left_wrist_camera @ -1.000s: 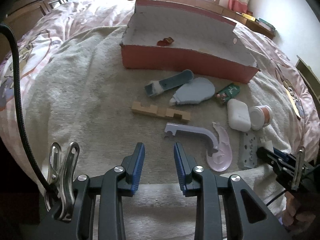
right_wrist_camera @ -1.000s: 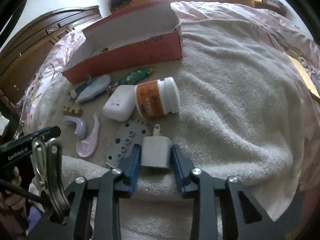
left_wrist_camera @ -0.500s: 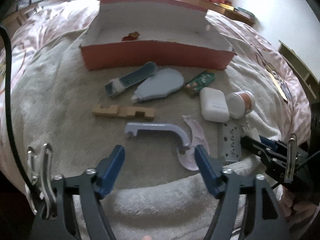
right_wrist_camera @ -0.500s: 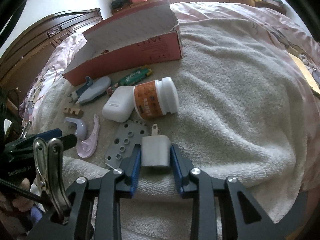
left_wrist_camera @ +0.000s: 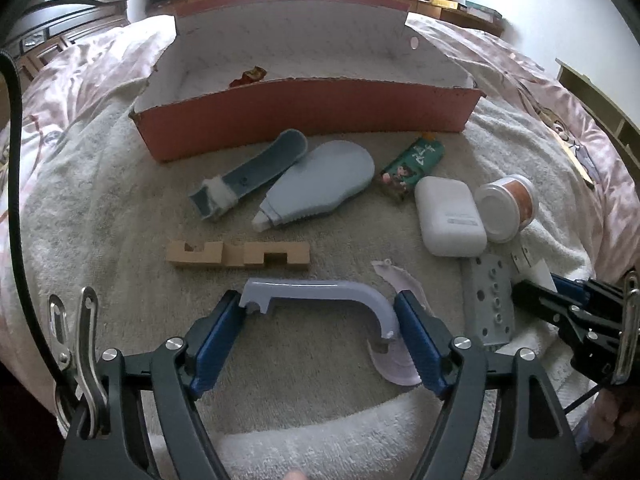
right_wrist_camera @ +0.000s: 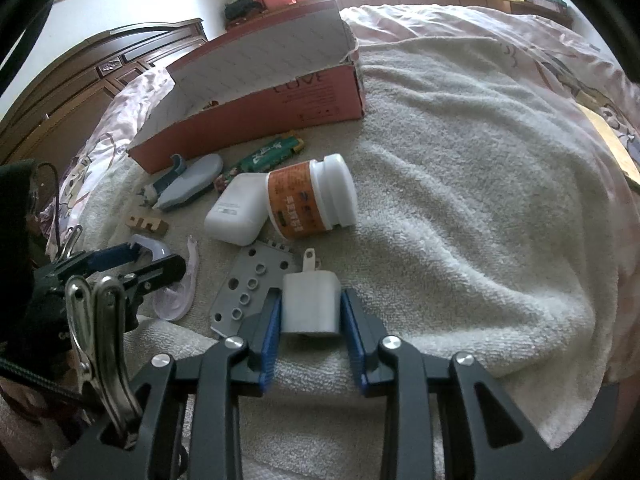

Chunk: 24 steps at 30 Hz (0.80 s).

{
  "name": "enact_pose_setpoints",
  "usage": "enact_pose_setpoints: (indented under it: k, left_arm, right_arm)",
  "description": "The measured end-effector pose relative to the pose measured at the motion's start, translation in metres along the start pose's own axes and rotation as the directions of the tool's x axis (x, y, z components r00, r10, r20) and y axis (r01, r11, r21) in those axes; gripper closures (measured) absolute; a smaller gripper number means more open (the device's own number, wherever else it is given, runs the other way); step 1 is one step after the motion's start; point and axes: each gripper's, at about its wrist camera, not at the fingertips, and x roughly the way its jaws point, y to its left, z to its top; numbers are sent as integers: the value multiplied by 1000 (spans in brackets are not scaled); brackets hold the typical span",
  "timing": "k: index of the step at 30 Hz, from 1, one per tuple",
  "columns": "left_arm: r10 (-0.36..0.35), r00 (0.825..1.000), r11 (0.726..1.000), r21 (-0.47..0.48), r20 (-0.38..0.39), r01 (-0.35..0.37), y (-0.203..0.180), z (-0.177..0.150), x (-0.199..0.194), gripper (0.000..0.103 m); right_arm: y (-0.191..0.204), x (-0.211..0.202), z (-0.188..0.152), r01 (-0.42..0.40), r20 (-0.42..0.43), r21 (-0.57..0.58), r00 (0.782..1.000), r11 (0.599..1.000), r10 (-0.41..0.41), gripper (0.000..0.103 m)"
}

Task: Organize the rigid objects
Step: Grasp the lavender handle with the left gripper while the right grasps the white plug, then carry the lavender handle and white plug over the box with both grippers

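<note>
My left gripper (left_wrist_camera: pixel 320 316) is open wide, its blue pads on either side of a lavender curved handle (left_wrist_camera: pixel 320 292) that lies on the towel. A pale pink curved piece (left_wrist_camera: pixel 394 344) lies under its right end. My right gripper (right_wrist_camera: pixel 312 312) is shut on a white plug adapter (right_wrist_camera: pixel 312 300), low over the towel. The red cardboard box (left_wrist_camera: pixel 304 108) stands open at the back with a small red scrap (left_wrist_camera: pixel 248 76) inside. The left gripper also shows in the right wrist view (right_wrist_camera: pixel 132 264).
On the towel lie a wooden notched block (left_wrist_camera: pixel 240 254), a blue-grey scraper (left_wrist_camera: pixel 252 172), a grey-blue dispenser (left_wrist_camera: pixel 320 188), a green packet (left_wrist_camera: pixel 412 164), a white case (left_wrist_camera: pixel 448 216), an orange-labelled jar (left_wrist_camera: pixel 508 208) and a grey holed plate (left_wrist_camera: pixel 490 300).
My left gripper has opened wide and moved forward so that its pads flank the lavender handle. My right gripper stays shut on the adapter, almost still.
</note>
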Motion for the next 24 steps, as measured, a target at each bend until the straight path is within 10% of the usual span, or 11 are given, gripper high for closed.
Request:
enact_pose_setpoints:
  k: [24]
  left_arm:
    - [34,996,999,-9,80,-33,2,-12,-23,29]
  right_arm:
    - [0,1,-2,3,11,-4,1000,1000,-3,72]
